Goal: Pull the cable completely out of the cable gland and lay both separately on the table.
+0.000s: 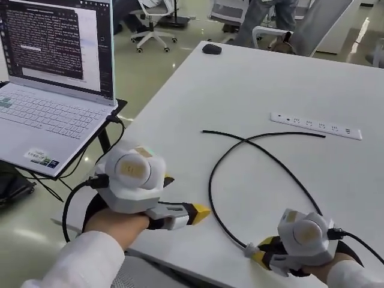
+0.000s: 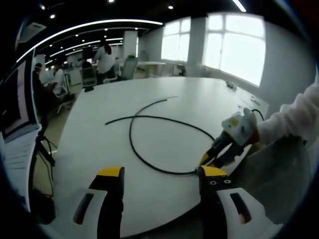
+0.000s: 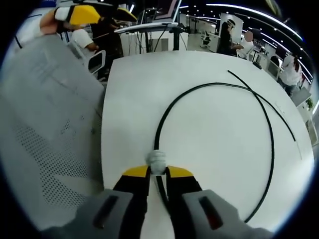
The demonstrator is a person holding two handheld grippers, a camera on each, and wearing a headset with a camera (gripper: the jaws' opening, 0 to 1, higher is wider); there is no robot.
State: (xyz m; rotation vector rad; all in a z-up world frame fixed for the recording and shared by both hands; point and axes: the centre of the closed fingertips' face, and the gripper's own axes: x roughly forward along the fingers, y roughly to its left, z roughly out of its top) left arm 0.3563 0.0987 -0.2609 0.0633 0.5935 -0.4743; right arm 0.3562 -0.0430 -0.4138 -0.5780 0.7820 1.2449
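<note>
Right gripper (image 3: 158,172) jaws clamp the cable (image 1: 209,180) behind the gland (image 3: 157,160); left gripper (image 2: 162,172), jaws apart, should pinch the gland at its 4 o'clock, pulling straight

On the white table (image 1: 252,90): black cable (image 1: 210,186) looped over the middle (strands crossing toward 12 o'clock), white power strip (image 1: 316,126) at 2 o'clock, dark mouse (image 1: 211,48) near 11 o'clock.
</note>
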